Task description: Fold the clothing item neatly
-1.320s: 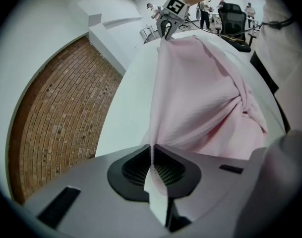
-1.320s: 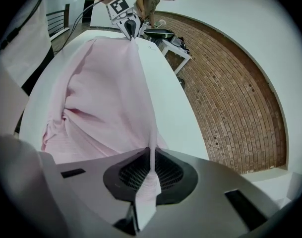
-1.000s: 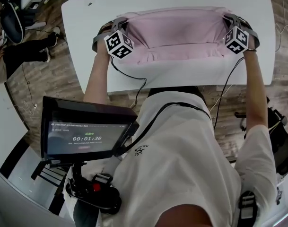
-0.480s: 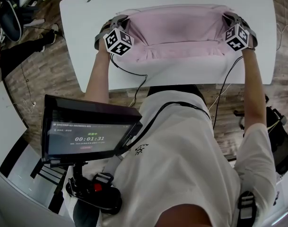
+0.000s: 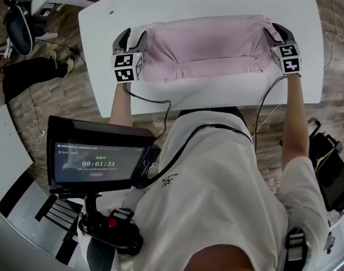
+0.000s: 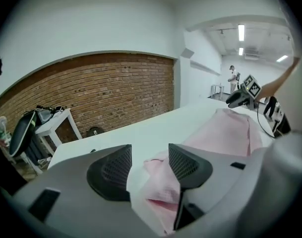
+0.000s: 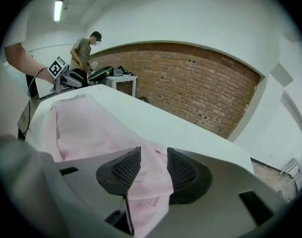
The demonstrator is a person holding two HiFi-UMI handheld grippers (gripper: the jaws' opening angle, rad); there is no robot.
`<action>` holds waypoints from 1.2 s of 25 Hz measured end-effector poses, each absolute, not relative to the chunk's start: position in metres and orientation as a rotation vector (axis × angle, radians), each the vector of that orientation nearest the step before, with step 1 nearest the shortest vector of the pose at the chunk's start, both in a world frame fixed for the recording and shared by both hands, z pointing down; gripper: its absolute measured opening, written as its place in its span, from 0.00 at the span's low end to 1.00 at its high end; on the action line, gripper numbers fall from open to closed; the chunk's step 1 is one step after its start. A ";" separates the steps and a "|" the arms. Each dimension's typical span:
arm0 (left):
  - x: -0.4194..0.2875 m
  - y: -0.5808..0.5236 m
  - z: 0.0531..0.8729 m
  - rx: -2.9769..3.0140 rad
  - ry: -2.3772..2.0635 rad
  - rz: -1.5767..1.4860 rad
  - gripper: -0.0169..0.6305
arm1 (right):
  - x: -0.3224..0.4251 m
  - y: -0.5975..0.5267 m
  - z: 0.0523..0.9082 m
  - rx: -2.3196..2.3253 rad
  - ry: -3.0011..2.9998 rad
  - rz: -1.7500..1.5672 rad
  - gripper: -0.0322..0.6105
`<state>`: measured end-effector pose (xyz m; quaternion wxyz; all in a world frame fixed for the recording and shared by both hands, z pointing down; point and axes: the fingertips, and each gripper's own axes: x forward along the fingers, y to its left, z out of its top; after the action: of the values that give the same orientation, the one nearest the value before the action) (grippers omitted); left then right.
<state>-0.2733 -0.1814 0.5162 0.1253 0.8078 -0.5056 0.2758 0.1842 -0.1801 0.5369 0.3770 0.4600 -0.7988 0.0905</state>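
A pink garment (image 5: pixel 208 45) lies folded into a long band across the white table (image 5: pixel 217 95). My left gripper (image 5: pixel 130 38) sits at the band's left end and my right gripper (image 5: pixel 276 31) at its right end. In the left gripper view the jaws have just been opening and stand wide apart; a pink corner (image 6: pixel 163 182) rests loose between them, against the right pad (image 6: pixel 188 165). In the right gripper view the jaws have also just been opening; a fold of the cloth (image 7: pixel 148 180) hangs slack in the narrower gap between the pads (image 7: pixel 122 170).
A screen on a chest rig (image 5: pixel 101 162) hangs below the table's near edge. A small side table with bags (image 6: pixel 46 123) stands by the brick wall. A person (image 7: pixel 84 51) stands at a desk in the background. Another person's legs (image 5: pixel 30 72) show on the floor at left.
Both grippers have rolled so their marker cubes face up, and both pairs of jaws have opened off the cloth. The left gripper has lifted and drawn slightly outward. The garment's ends now lie on the table.
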 end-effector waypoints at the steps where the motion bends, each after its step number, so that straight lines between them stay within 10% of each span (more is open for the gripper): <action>1: -0.271 -0.179 0.514 2.348 -1.474 0.782 0.36 | 0.184 -0.177 0.532 1.194 -2.061 0.236 0.28; 5: -0.234 -0.164 0.517 2.365 -1.346 0.701 0.34 | 0.163 -0.166 0.527 1.193 -2.147 0.283 0.25; 7: -0.212 -0.158 0.529 2.355 -1.259 0.695 0.03 | 0.154 -0.166 0.536 1.174 -2.134 0.290 0.06; 30: -0.208 -0.133 0.543 2.328 -1.235 0.744 0.03 | 0.156 -0.149 0.533 1.211 -2.182 0.379 0.05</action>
<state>-0.2077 -0.1331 0.5434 0.2002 0.8331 -0.4417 0.2661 0.1556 -0.1488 0.5334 0.3037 0.4570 -0.8237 0.1429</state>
